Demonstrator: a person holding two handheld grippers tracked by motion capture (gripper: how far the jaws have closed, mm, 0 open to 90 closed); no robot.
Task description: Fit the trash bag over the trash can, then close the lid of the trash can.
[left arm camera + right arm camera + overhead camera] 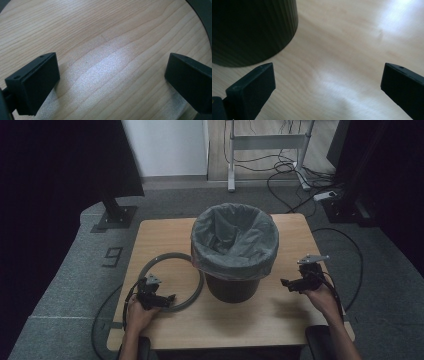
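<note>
Forearms enter at the bottom edge of the high view, one at lower left and one at lower right, each hand gripping a black gripper over the wooden table (280, 317) that takes up the middle of the frame.

Largest on the table is the dark bin (234, 254), standing upright at the centre with a grey plastic liner (235, 237) folded down over its rim. In the right gripper view its ribbed dark wall (252, 30) takes the upper left corner.

Next in size, the grey ring (195, 292) lies flat at left of centre, just beside the bin's base; I cannot tell whether they touch. A dark curve of the ring (203, 15) crosses the upper right corner of the left gripper view.

Smallest, the left gripper (170, 297) sits at lower left, its tips at the ring's near edge, jaws spread wide over bare wood and gripping nothing. At right of the bin, the right gripper (284, 283) points toward it, near but apart, its jaws likewise spread wide and empty.
</note>
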